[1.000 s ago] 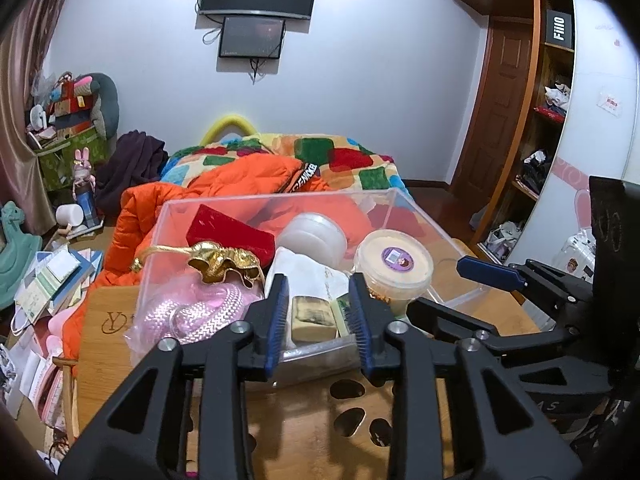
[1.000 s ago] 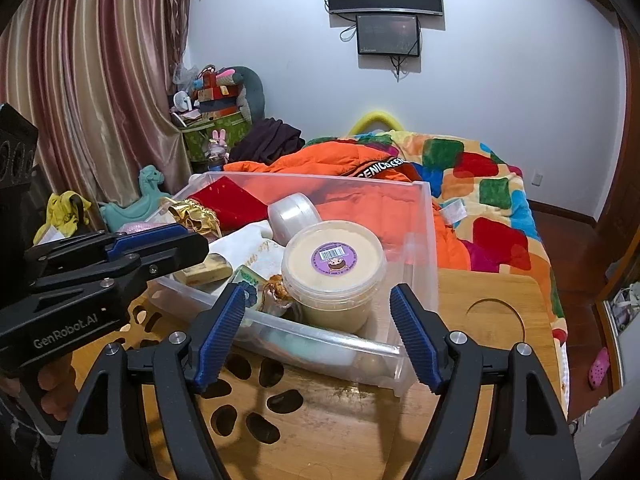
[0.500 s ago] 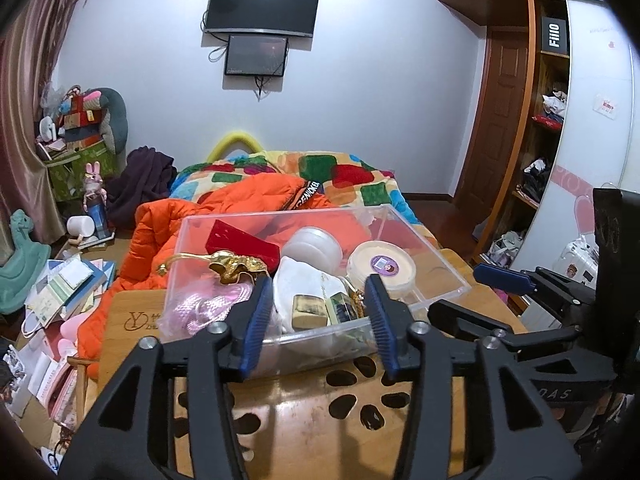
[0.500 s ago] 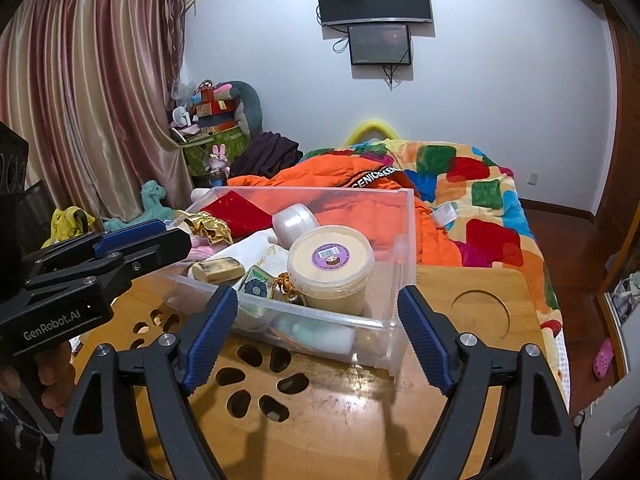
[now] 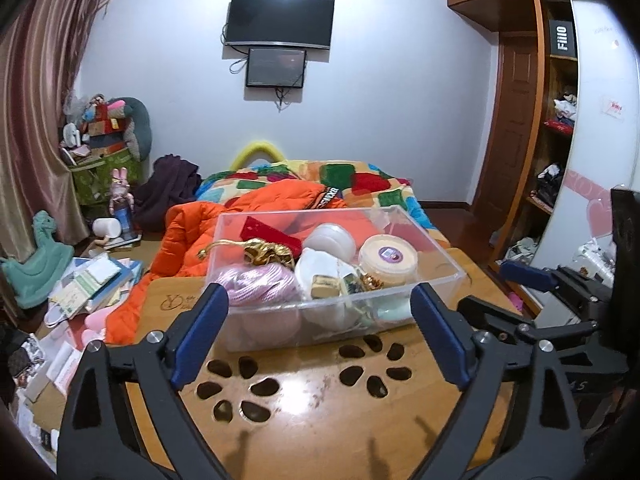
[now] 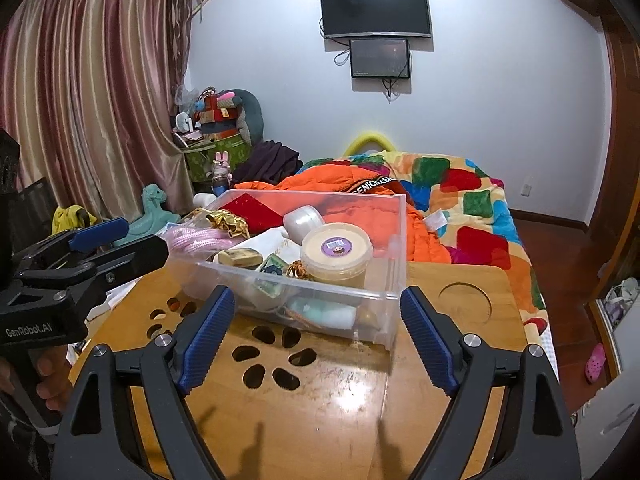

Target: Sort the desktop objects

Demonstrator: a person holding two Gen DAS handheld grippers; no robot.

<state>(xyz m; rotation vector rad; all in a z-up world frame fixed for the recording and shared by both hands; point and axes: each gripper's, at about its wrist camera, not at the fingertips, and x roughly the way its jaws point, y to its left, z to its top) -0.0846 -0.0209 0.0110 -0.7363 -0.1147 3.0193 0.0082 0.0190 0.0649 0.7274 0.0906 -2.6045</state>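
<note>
Both tools are held spread and empty over the wooden surface (image 5: 304, 392): the left tool (image 5: 320, 332), whose jaws have just been opening with nothing between them, and the right tool (image 6: 316, 344), likewise just widened. The clear bin (image 6: 320, 292) is seen just ahead, already filled with a tub (image 6: 336, 252), yarn (image 5: 260, 284) and small items. Sorting is judged nearly done. Bare surface lies between tools and bin; its edges fall away at either side.

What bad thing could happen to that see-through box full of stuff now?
The clear box sits near the far edge of the wooden table; a push might slide it onto the bed. The gold ornament pokes above the rim and could snag. Both tongs, left and right, are open and empty.
</note>
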